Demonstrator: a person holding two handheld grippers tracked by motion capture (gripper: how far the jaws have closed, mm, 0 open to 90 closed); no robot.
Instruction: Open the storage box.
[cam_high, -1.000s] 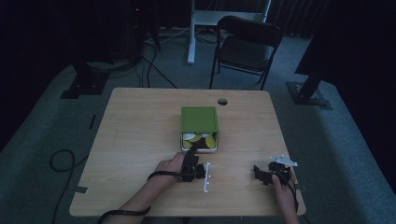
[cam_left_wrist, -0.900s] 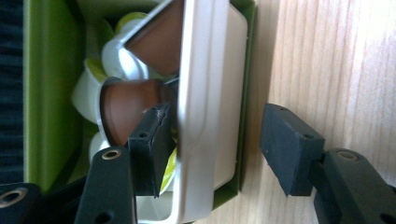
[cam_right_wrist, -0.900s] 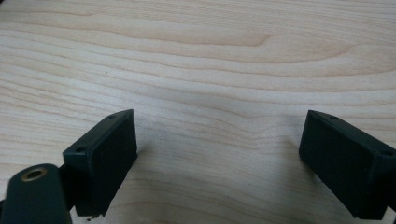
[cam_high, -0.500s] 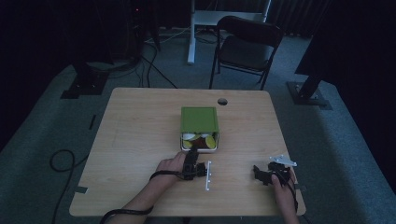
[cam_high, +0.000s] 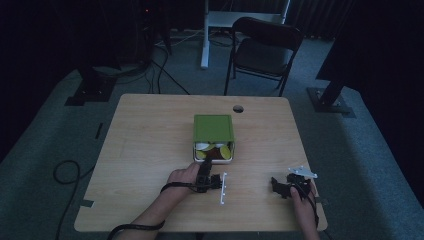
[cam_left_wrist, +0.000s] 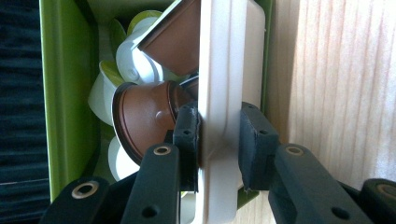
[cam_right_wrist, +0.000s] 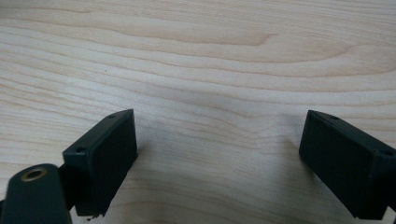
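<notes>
A green box (cam_high: 214, 128) stands mid-table, its white drawer (cam_high: 214, 151) pulled out toward me. In the drawer lie brown, white and yellow-green coffee capsules (cam_left_wrist: 144, 116). My left gripper (cam_high: 202, 172) reaches the drawer's front. Its jaws have just been closing with the drawer's white front wall (cam_left_wrist: 224, 56) between them. In the left gripper view my left gripper (cam_left_wrist: 219, 135) is shut on that wall, both pads pressed against it. My right gripper (cam_high: 280, 186) rests near the table's front right. In the right gripper view my right gripper (cam_right_wrist: 217, 154) stands open over bare wood.
The wooden table (cam_high: 150, 150) has a round cable hole (cam_high: 238, 108) behind the box. A dark folding chair (cam_high: 265, 50) and a white stand (cam_high: 240, 20) are beyond the far edge. Cables lie on the grey carpet at the left (cam_high: 65, 172).
</notes>
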